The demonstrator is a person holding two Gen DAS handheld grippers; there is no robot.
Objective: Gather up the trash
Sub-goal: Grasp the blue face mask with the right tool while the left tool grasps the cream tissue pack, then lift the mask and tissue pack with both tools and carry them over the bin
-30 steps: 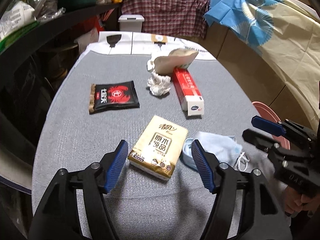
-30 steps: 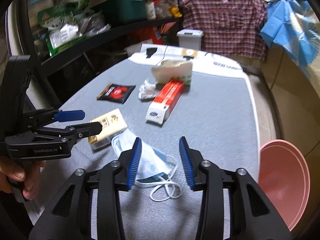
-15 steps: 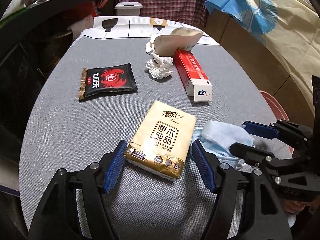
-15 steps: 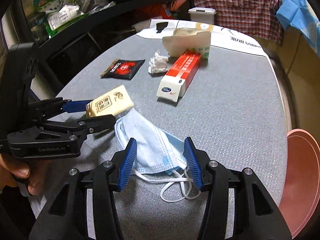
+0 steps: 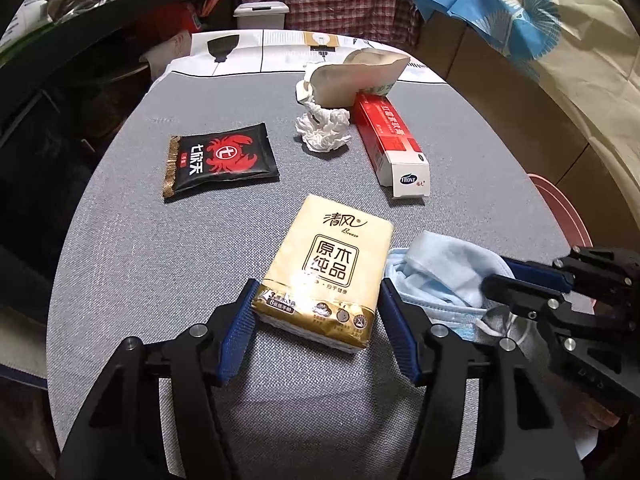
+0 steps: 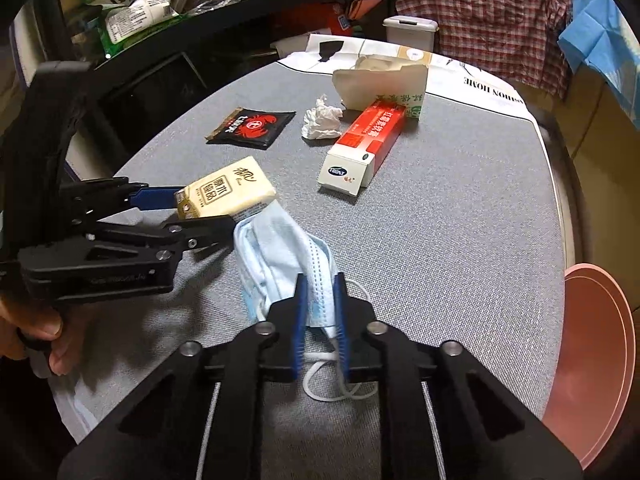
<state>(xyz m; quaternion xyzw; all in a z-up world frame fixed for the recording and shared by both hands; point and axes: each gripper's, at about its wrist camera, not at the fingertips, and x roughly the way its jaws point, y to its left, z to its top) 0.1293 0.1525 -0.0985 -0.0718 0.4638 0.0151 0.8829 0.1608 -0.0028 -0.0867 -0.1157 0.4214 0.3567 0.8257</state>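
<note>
A yellow tissue pack (image 5: 328, 276) lies on the grey table between the fingers of my left gripper (image 5: 316, 312); the jaws stand close at both sides of its near end, still open. The pack (image 6: 228, 192) and left gripper (image 6: 192, 216) also show in the right wrist view. My right gripper (image 6: 318, 312) is shut on a crumpled blue face mask (image 6: 280, 252), its white ear loops trailing below. The mask (image 5: 440, 276) lies just right of the pack.
Farther back lie a black snack packet (image 5: 218, 160), a crumpled white tissue (image 5: 324, 128), a red and white toothpaste box (image 5: 392, 144) and a torn tissue box (image 5: 360, 76). A pink basin (image 6: 592, 360) stands off the table's right edge.
My right gripper moved forward and closed on the mask, bunching it up. My left gripper moved forward, and its fingers now flank the tissue pack.
</note>
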